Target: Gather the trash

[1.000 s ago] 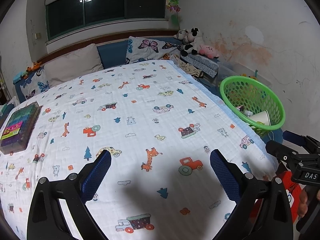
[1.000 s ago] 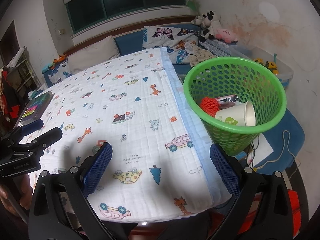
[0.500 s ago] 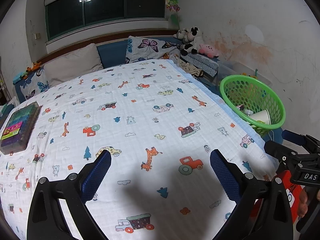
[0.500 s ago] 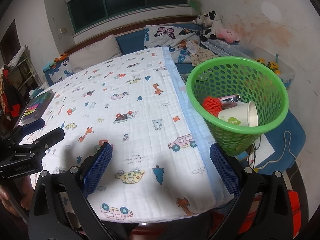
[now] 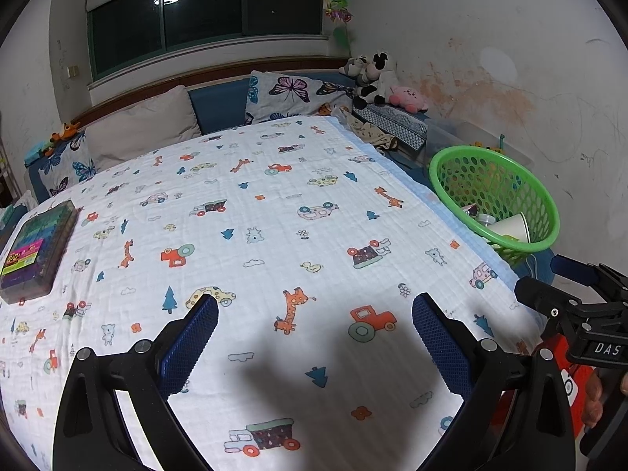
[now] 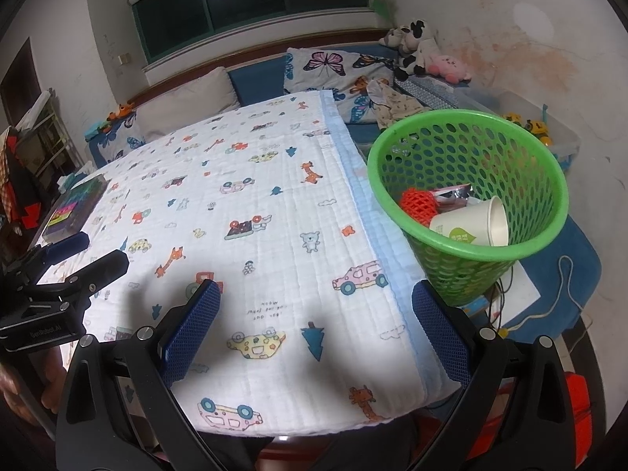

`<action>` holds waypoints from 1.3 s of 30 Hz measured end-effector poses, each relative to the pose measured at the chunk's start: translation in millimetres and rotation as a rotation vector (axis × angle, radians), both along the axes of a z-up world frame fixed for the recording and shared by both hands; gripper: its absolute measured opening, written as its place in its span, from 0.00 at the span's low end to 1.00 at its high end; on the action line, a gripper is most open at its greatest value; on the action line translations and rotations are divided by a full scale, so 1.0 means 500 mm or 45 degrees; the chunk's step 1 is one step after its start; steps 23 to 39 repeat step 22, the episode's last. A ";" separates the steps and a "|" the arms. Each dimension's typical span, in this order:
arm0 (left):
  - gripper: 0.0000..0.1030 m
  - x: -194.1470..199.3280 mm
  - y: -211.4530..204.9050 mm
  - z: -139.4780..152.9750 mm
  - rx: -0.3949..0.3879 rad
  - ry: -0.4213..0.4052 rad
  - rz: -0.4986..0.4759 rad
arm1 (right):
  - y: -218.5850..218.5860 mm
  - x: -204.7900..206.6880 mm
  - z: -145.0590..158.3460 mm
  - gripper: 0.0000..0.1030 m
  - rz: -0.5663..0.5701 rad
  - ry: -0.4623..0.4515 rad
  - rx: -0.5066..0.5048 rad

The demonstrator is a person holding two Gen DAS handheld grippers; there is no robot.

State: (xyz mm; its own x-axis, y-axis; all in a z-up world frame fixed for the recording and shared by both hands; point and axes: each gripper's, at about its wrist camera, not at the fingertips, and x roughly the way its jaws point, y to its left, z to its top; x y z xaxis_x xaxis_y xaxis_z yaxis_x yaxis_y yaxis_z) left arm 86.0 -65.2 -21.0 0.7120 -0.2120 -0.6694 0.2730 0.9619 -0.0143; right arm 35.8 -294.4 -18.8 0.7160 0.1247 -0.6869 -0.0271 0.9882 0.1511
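Beyond right tongs, basket holds cup; both tongs wide, empty.

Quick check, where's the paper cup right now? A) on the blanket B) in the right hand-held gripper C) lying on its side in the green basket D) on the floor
C: the paper cup lies on its side inside the green basket, next to an orange net.

A green basket stood beside the bed's right edge, holding a paper cup and red netting.
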 end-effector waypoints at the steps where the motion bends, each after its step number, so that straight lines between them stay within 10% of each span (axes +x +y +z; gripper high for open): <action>1: 0.93 0.000 0.000 0.000 0.000 0.000 -0.001 | 0.000 0.000 0.000 0.95 -0.001 0.000 0.002; 39: 0.93 -0.005 0.004 -0.001 -0.004 0.001 0.004 | -0.001 -0.002 -0.003 0.95 -0.009 0.003 0.008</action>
